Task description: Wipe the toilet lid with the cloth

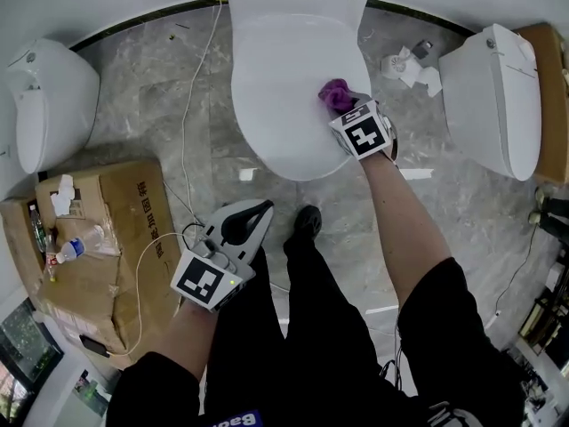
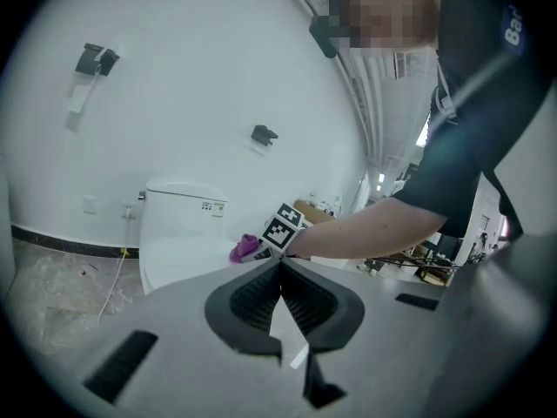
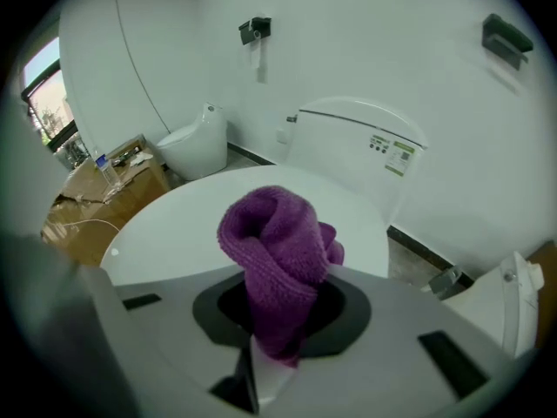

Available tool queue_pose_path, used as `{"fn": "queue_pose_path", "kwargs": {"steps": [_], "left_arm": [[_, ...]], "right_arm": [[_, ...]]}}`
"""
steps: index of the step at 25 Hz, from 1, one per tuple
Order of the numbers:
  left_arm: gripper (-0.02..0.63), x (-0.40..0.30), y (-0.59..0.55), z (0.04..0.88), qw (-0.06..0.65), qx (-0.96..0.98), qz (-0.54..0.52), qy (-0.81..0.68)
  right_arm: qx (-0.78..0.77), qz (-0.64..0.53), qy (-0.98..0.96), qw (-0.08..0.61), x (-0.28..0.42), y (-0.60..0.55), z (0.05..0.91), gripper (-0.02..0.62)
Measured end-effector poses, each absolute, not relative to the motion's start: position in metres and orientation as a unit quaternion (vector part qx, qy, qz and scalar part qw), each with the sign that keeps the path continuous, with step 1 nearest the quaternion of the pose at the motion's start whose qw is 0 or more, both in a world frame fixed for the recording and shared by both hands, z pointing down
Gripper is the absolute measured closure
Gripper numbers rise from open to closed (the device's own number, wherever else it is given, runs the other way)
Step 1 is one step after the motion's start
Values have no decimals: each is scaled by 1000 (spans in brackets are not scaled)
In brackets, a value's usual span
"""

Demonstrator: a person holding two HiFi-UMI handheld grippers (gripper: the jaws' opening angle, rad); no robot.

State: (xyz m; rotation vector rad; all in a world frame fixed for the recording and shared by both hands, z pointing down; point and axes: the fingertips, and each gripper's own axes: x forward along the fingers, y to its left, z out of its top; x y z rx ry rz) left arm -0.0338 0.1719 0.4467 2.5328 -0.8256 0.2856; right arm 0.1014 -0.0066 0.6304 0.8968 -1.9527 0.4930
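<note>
The white toilet's closed lid (image 1: 289,87) fills the upper middle of the head view. My right gripper (image 1: 348,107) is shut on a bunched purple cloth (image 1: 335,94), which rests on the right part of the lid. In the right gripper view the cloth (image 3: 277,255) bulges up from between the jaws, with the lid (image 3: 183,233) spread beyond it. My left gripper (image 1: 252,216) hangs low over the floor in front of the toilet, jaws shut and empty. The left gripper view shows the toilet (image 2: 178,233), the purple cloth (image 2: 244,248) and my right arm ahead.
A cardboard box (image 1: 98,247) with bottles stands at the left, near another white toilet (image 1: 49,105). A third toilet (image 1: 493,96) stands at the right, with crumpled paper (image 1: 411,65) on the marble floor beside it. A white cable (image 1: 191,123) runs along the floor left of the lid.
</note>
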Motion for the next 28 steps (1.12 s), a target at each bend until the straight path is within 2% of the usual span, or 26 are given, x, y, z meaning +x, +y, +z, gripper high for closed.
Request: {"fn": "queue_pose_path", "kwargs": {"steps": [4,7,20,28], "left_arm": [[589,-15,183,444,223,930,100,-275],[589,-13,195,449,241,928,104,-264],[589,-106,236,434,236,933,119,-243],[589,-104,246,435,229,932,120,-253]], "right_arm": [[390,213,-774,451,133,5,632,512],[396,208,-775,446,125,16,628,512],[300,178,-821,452,-62,93,625,512],[283,149,-823,469,-36,123,632,512]]}}
